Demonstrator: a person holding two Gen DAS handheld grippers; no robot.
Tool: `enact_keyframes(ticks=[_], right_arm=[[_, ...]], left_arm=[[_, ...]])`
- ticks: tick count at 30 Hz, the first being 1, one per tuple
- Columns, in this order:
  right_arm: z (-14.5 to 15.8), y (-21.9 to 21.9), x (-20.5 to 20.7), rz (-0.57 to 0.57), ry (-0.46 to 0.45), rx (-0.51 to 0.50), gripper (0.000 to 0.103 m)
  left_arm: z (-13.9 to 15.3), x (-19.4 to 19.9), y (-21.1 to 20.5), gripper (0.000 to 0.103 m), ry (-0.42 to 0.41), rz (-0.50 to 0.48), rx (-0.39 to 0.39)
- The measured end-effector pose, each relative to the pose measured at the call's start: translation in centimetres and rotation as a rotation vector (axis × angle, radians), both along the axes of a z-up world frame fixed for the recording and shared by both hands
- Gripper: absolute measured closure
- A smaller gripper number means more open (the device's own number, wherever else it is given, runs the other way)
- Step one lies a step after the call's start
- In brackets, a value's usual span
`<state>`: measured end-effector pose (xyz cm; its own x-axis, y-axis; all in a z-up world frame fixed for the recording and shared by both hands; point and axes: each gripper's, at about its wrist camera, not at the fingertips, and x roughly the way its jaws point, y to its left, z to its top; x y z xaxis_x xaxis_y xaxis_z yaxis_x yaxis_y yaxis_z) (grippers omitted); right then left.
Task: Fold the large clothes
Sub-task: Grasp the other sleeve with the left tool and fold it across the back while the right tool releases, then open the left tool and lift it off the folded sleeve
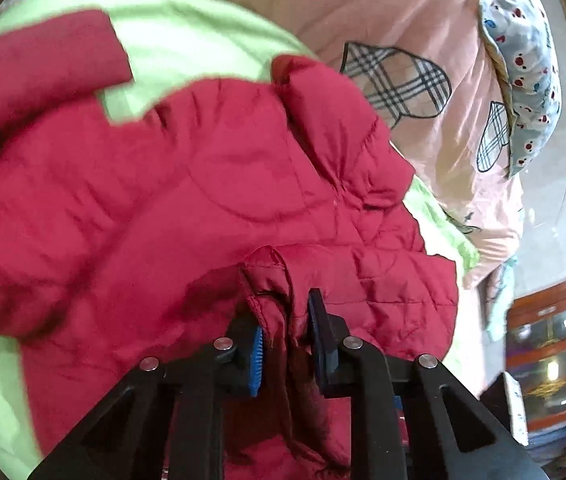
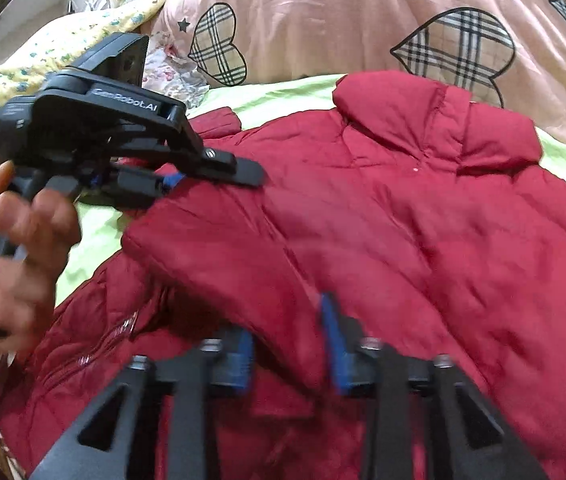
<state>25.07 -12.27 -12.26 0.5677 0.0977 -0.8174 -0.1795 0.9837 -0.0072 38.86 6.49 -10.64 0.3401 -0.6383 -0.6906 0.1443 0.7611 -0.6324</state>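
A red quilted jacket [image 1: 211, 184] lies spread on a light green sheet [image 1: 187, 40]; it also shows in the right wrist view [image 2: 383, 216]. My left gripper [image 1: 285, 320] is shut on a fold of the jacket's edge, with red fabric pinched between its blue pads. It also shows in the right wrist view [image 2: 187, 178], held by a hand at the left, over the jacket's left side. My right gripper [image 2: 289, 340] sits low over the jacket's near part, jaws apart, with fabric lying between them; its grip is blurred.
A pink quilt with plaid hearts [image 2: 323, 20] is heaped behind the jacket, also in the left wrist view [image 1: 399, 80]. A patterned pillow [image 1: 523, 60] lies at the right. A wooden cabinet [image 1: 555, 344] stands beyond the bed's edge. A yellow floral cover [image 2: 43, 60] lies far left.
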Motion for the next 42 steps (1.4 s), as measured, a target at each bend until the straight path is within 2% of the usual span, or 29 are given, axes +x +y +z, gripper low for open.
enact_keyframes(ticks=[2, 6, 9, 12, 13, 15, 16, 18, 19, 22, 26, 28, 30, 31, 33, 37, 40, 42], right_arm=[[0.9, -1.3, -1.3, -0.028, -0.007, 0.006, 0.057], [4.1, -6.3, -2.8, -0.194, -0.077, 0.007, 0.057], [6.0, -10.2, -2.3, -0.324, -0.119, -0.014, 0.054], [5.8, -12.7, -0.9, -0.382, -0.103, -0.027, 0.049], [5.1, -13.4, -0.2, -0.403, -0.079, -0.041, 0.049], [3.2, -14.1, 0.8, -0.427, -0.025, -0.046, 0.048], [2.1, -14.3, 1.2, -0.431, 0.007, -0.046, 0.047], [0.8, -14.1, 1.5, -0.426, 0.010, -0.081, 0.045], [0.6, -13.9, 1.5, -0.424, -0.002, -0.092, 0.044], [0.4, -13.7, 1.8, -0.430, -0.007, -0.102, 0.042], [0.1, -13.4, 2.0, -0.430, 0.006, -0.133, 0.040], [0.0, -13.4, 2.0, -0.431, 0.008, -0.139, 0.040], [0.1, -13.4, 1.9, -0.438, 0.009, -0.133, 0.040], [0.3, -13.3, 1.7, -0.441, 0.008, -0.127, 0.040], [1.3, -13.1, 1.1, -0.441, -0.014, -0.109, 0.040], [3.2, -11.7, 0.5, -0.404, -0.076, -0.094, 0.039], [2.2, -11.9, 1.2, -0.403, -0.029, -0.100, 0.040], [0.0, -12.2, 1.8, -0.409, 0.043, -0.145, 0.039]], left_arm=[[0.3, 0.1, 0.9, 0.086, -0.047, 0.018, 0.075], [0.0, 0.5, 1.7, 0.086, -0.132, 0.029, 0.232], [-0.7, 0.7, 1.5, 0.086, -0.182, 0.021, 0.332], [-1.5, 0.9, 0.0, 0.085, -0.236, 0.017, 0.416], [-1.4, 1.0, -0.6, 0.082, -0.249, 0.022, 0.434], [-1.1, 0.4, -0.2, 0.068, -0.275, 0.076, 0.467], [-0.4, -0.2, 0.1, 0.058, -0.298, 0.123, 0.481], [1.0, -1.4, 0.7, 0.056, -0.362, 0.189, 0.494], [1.7, -2.2, 0.4, 0.056, -0.385, 0.192, 0.483], [2.7, -4.7, -0.8, 0.053, -0.432, 0.131, 0.434], [0.5, -5.7, -4.5, 0.045, -0.417, 0.024, 0.483], [-0.9, -5.0, -5.5, 0.045, -0.389, 0.012, 0.549], [-3.7, -3.5, -6.3, 0.044, -0.340, 0.009, 0.639], [-4.5, -2.8, -6.6, 0.042, -0.323, 0.005, 0.655], [-6.0, -2.1, -6.4, 0.041, -0.305, 0.006, 0.650], [-6.0, -1.6, -6.6, 0.040, -0.316, -0.002, 0.657], [-6.2, -1.5, -7.0, 0.040, -0.326, -0.008, 0.661], [-6.2, -1.3, -7.0, 0.040, -0.326, -0.010, 0.662]])
